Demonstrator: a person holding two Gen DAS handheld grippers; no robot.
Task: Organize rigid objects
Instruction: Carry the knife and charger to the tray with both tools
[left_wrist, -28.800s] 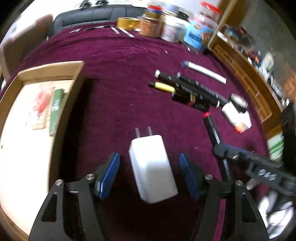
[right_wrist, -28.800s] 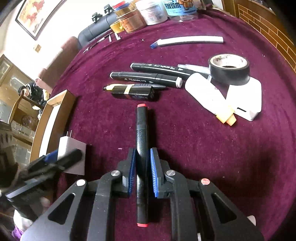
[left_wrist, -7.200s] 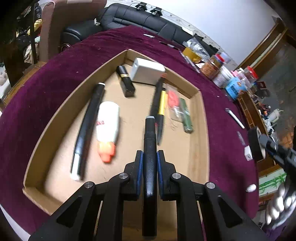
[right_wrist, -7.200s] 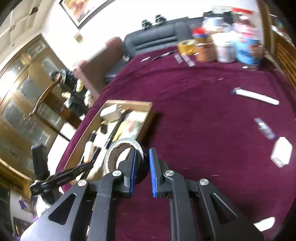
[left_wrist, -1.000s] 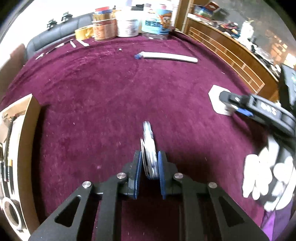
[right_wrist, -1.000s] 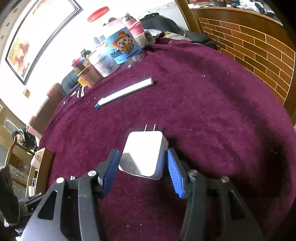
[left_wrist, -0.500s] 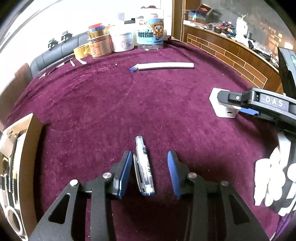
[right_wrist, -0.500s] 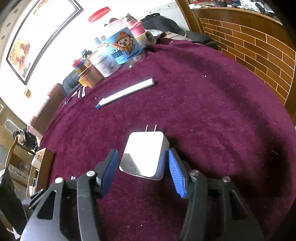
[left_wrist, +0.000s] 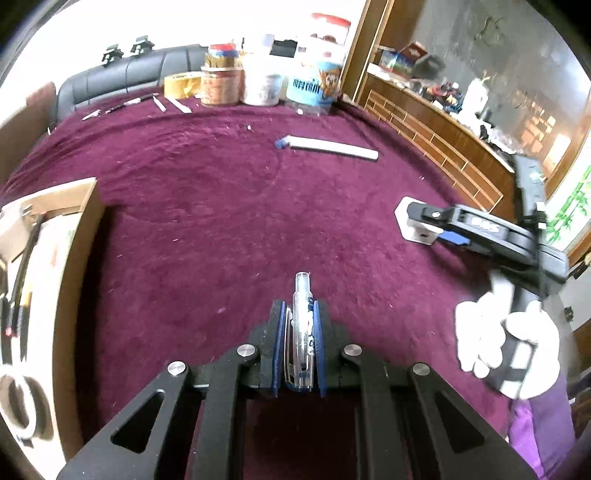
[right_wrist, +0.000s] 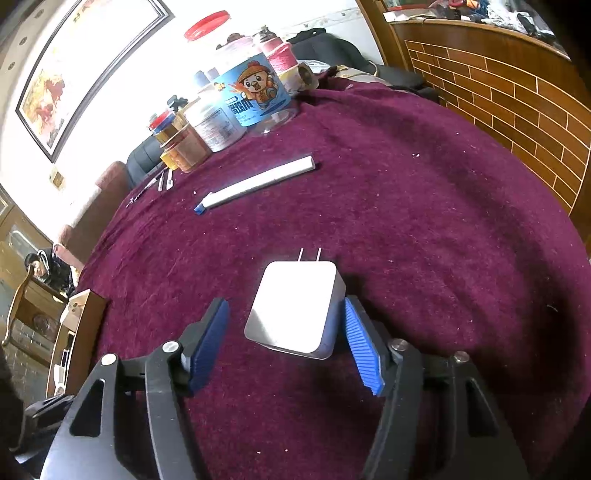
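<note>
Your left gripper (left_wrist: 298, 325) is clamped on the clear pen (left_wrist: 303, 332); your right gripper (right_wrist: 286, 332) is opening, white charger (right_wrist: 295, 310) loose between its jaws, nearer the right pad

Left gripper (left_wrist: 299, 332) clamped on clear pen (left_wrist: 303, 332), tilted down. Right gripper (right_wrist: 286, 339) angled down, jaws opening around white charger (right_wrist: 295, 310); gloved hand (left_wrist: 506, 339) grips handle.

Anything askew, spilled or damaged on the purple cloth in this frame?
Nothing spilled or damaged. The white charger sits off-centre in the right gripper, whose jaws are opening: it lies against the right pad, clear of the left. The left gripper clamps the clear pen straight.
</note>
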